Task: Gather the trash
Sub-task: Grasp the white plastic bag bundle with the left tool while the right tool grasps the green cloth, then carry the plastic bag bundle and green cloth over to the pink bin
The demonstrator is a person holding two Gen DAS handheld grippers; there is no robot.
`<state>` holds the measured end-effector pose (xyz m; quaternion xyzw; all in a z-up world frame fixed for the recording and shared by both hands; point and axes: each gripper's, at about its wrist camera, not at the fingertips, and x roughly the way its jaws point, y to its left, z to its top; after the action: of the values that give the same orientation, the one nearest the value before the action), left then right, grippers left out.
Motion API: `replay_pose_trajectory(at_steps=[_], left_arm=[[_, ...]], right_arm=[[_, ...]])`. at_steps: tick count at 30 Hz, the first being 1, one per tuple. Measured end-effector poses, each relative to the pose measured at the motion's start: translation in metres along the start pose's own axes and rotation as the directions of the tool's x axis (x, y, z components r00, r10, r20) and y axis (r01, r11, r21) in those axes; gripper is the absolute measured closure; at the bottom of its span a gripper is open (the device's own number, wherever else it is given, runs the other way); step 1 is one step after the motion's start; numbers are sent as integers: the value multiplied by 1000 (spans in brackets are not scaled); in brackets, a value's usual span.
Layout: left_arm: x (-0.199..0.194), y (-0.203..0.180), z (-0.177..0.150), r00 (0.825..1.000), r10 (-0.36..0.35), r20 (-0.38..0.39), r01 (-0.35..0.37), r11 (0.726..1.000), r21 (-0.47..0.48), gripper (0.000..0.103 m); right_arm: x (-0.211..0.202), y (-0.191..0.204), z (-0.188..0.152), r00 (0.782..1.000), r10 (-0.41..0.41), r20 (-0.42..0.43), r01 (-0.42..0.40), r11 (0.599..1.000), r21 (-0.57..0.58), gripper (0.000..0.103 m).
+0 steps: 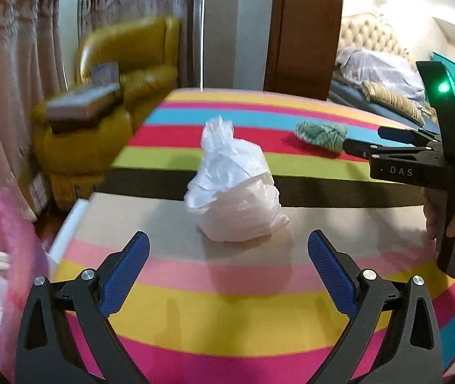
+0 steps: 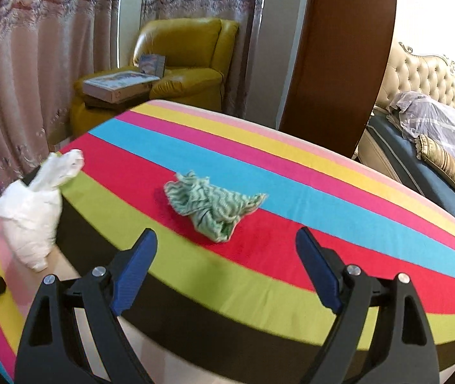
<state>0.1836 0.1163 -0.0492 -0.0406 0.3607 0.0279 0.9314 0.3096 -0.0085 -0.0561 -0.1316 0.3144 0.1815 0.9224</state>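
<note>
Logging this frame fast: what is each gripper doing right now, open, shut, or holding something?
Left gripper: open, empty; white plastic bag lies ahead, untouched.
Right gripper: open, empty; green crumpled cloth lies ahead, untouched.

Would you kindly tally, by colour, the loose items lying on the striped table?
White crumpled plastic bag: 1
Green-and-white crumpled cloth: 1
Total on the striped table: 2
</note>
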Motion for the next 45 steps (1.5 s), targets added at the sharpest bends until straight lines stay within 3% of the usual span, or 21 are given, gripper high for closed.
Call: replay_pose_trajectory(at_steps=[4,11,15,16,17,18,20,25,36,45], left_arm=[[11,0,12,1000,9,-26,-10,999,-43,9],[35,-9,34,996,58,-68,-60,998,-28,9],[57,-9,43,990,81,-117,-86,996,-37,9],[61,-8,44,989,87,-122,-93,995,-46,10],[62,-6,44,989,82,-120,-89,994,-56,23],[62,-4,44,990,72,-119,-80,994,-69,33],[62,0,40,990,46,-136,-57,995,-77,46],[43,-2,28,995,30,-100,-35,998,-47,52],[1,-7,1,999,28,-16,-28,999,-35,52],[-34,-26,-26,998,26,50,-26,1000,8,52]], right_arm=[[23,0,14,999,-20,-43,19,999,-30,18],[64,-2,30,989,-41,-143,34,998,-54,18],[72,3,34,988,-36,-152,25,997,-72,19],[72,5,34,988,-29,-151,17,997,-81,29],[70,7,33,989,-1,-150,-12,996,-86,39],[68,9,33,988,30,-149,-44,995,-86,63],[59,13,30,990,23,-138,-37,994,-100,69],[29,17,6,993,45,-111,-56,994,-95,72],[-44,13,-49,993,105,-55,-105,994,7,72],[-101,17,-86,995,94,27,-95,994,51,72]])
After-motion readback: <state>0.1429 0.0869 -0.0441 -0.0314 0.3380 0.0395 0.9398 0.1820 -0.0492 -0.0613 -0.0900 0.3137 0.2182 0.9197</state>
